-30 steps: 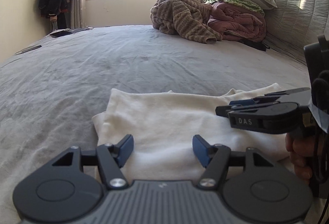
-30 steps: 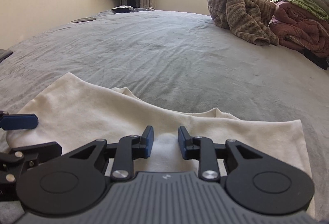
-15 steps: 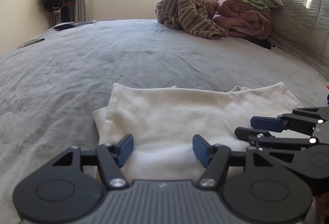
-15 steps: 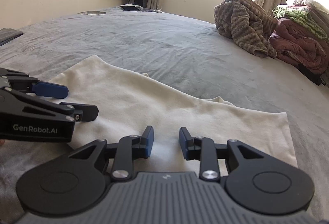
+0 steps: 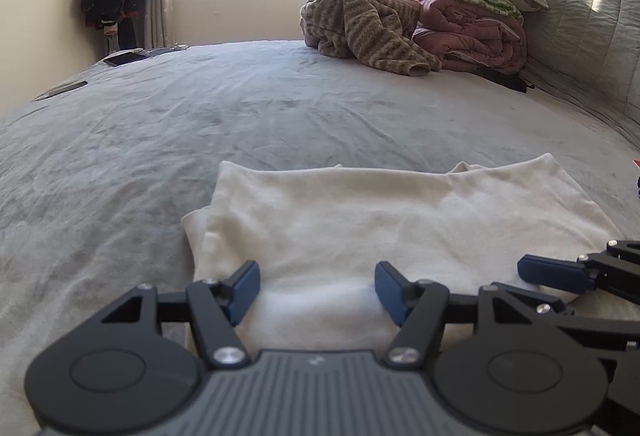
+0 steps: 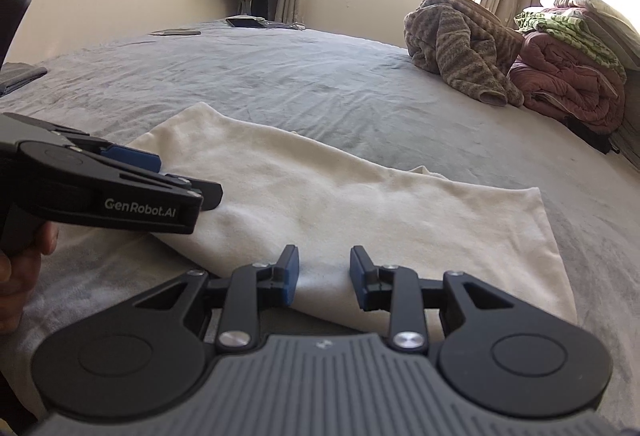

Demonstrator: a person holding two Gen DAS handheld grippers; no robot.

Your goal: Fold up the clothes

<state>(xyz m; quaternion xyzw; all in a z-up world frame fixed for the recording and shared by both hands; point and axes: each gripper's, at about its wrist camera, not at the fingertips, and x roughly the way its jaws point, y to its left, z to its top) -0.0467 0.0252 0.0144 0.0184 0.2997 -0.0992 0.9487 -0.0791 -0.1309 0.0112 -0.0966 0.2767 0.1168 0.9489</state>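
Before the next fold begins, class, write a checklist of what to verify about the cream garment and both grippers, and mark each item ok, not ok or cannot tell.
1. Left gripper open: ok, jaws wide apart.
2. Right gripper open: ok, a gap shows between the pads.
3. Neither gripper holds cloth: ok, both gaps are empty.
4. Cream garment lies flat on the grey bedspread: ok, only light wrinkles.
5. Left edge tidy: not ok, an under layer sticks out.
6. Near hem aligned: cannot tell, the grippers hide it.
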